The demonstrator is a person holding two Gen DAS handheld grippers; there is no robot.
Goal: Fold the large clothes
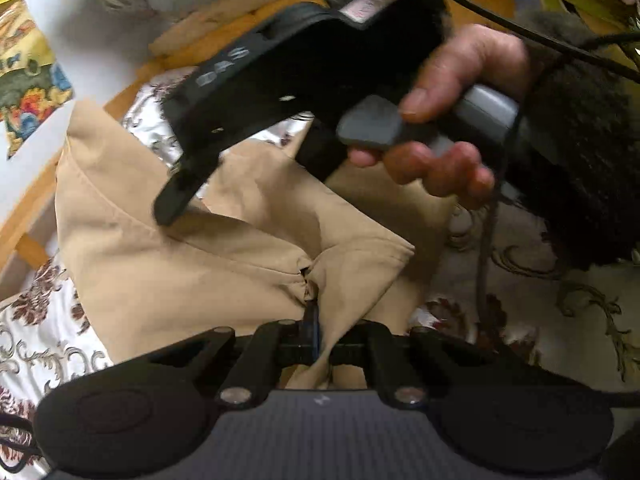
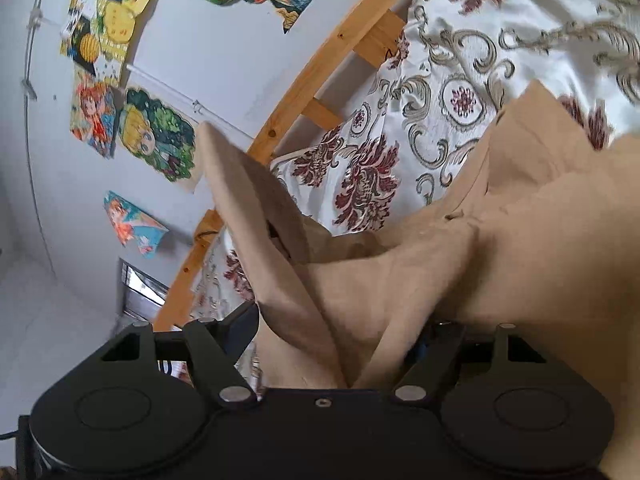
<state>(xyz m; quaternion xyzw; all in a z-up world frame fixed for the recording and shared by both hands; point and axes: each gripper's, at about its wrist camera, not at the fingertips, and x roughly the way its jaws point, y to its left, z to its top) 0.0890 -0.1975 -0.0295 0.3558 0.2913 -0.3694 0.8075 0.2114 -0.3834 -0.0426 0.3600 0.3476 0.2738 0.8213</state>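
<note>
White bedspread with maroon flowers and grey scrollwork point(image 2: 460, 92) covers the bed, a curved light-wood frame point(image 2: 320, 64) along its edge, cartoon posters point(image 2: 156, 136) on the white wall behind. On the spread lies the big beige cloth garment point(image 1: 168, 264), rumpled, one corner lifted. The left gripper point(image 1: 311, 312) has its jaws together, clamped on a bunched pinch of that garment. The right gripper point(image 2: 340, 332), held in a person's hand point(image 1: 452, 120) with a dark fuzzy sleeve point(image 1: 580, 168), has jaws set wide apart, beige folds draped between them; whether they press the fabric I cannot tell.
</note>
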